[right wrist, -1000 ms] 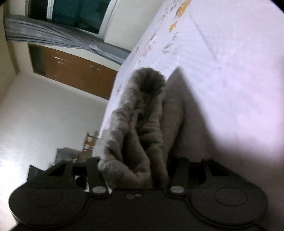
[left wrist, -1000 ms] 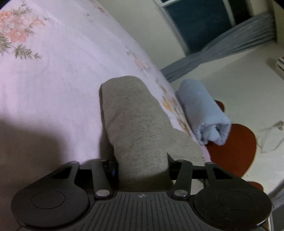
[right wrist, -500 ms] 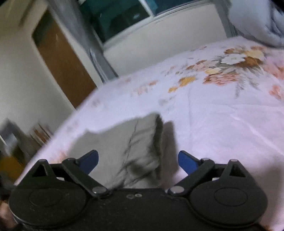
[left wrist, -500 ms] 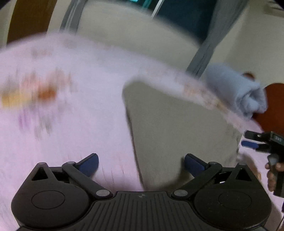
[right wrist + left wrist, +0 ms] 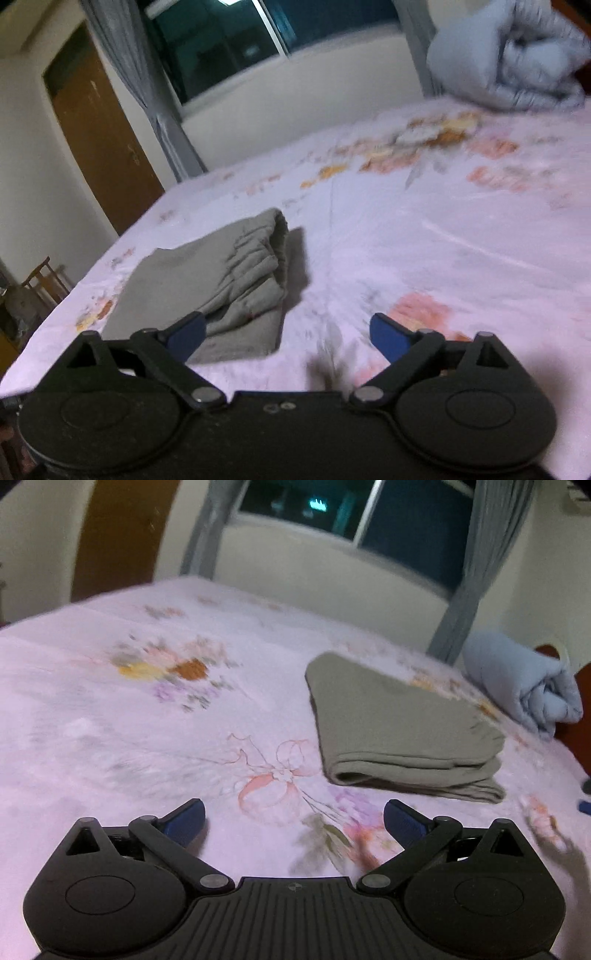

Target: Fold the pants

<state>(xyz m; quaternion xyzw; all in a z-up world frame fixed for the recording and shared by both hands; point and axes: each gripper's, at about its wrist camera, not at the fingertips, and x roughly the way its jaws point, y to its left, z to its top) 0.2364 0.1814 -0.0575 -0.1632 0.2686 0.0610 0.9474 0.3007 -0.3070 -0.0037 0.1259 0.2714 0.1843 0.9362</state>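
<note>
Left gripper [image 5: 293, 818] spread wide, empty; right gripper [image 5: 287, 332] opening, nothing between jaws. Pants [image 5: 400, 722] folded on bed [image 5: 110, 720]. Risk: right finger [image 5: 186, 334], seemingly near hem, snags stack

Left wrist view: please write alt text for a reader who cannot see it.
Folded grey pants lie on a floral bedsheet, right of centre. The open, empty left hand-held gripper fills the foreground. A rolled light blue blanket sits behind, below a dark window.
</note>
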